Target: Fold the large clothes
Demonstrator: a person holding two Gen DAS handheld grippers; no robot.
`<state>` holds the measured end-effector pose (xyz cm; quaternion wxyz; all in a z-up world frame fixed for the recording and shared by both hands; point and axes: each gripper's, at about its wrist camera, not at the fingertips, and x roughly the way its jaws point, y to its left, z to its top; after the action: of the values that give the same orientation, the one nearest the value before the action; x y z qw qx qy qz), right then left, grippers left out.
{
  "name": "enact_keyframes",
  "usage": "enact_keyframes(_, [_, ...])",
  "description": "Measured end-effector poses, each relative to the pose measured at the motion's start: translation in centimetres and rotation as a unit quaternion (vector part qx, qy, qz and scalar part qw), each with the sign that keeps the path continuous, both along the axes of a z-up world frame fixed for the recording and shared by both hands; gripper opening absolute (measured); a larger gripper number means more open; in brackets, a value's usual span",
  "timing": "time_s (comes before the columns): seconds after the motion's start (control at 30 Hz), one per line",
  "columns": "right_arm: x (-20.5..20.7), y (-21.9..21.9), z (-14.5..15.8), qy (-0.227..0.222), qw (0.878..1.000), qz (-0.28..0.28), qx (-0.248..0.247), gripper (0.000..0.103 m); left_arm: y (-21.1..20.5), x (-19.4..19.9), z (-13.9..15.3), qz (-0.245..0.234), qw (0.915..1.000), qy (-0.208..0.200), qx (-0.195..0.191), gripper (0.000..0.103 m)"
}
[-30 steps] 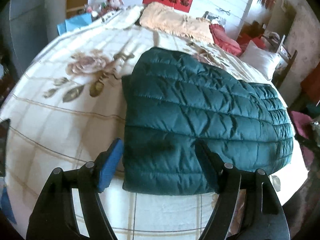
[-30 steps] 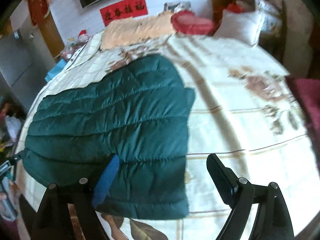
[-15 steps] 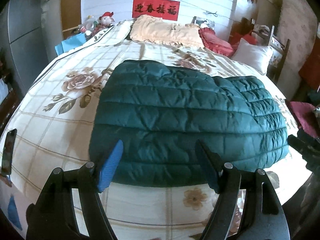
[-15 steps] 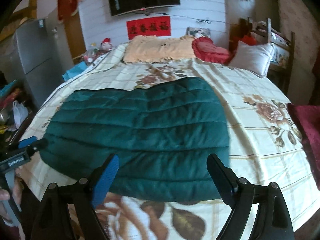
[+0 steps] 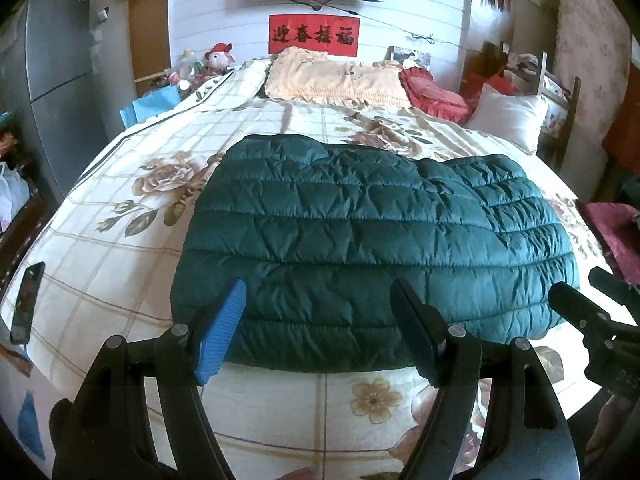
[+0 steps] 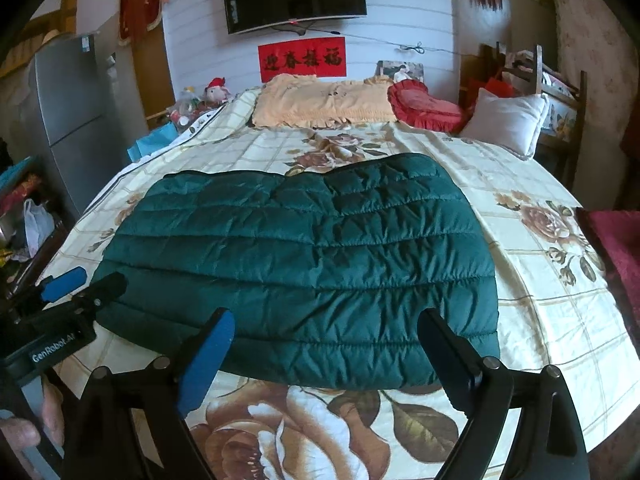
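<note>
Now both grippers, left [image 5: 316, 328] & right [image 6: 326, 354], hang wide & empty, right's jaws just widened, off folded dark-green quilted puffer jacket [image 6: 304, 264]; fold done.

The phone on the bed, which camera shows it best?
The left wrist view: the phone lies dark and flat on the bedspread near the bed's left edge, left of the jacket. The right wrist view shows no phone.
</note>
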<state>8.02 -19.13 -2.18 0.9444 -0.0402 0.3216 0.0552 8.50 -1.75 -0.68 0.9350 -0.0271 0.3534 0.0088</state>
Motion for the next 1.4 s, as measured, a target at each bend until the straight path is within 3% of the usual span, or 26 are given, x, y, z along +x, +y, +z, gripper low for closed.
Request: enact_keyframes(1.4, [0.3,0.2,-0.2,0.012,1.000,-0.001,0.019,0.092,-0.7,0.4,-0.3,-0.005,0.9999,-0.001,0.010,0.075])
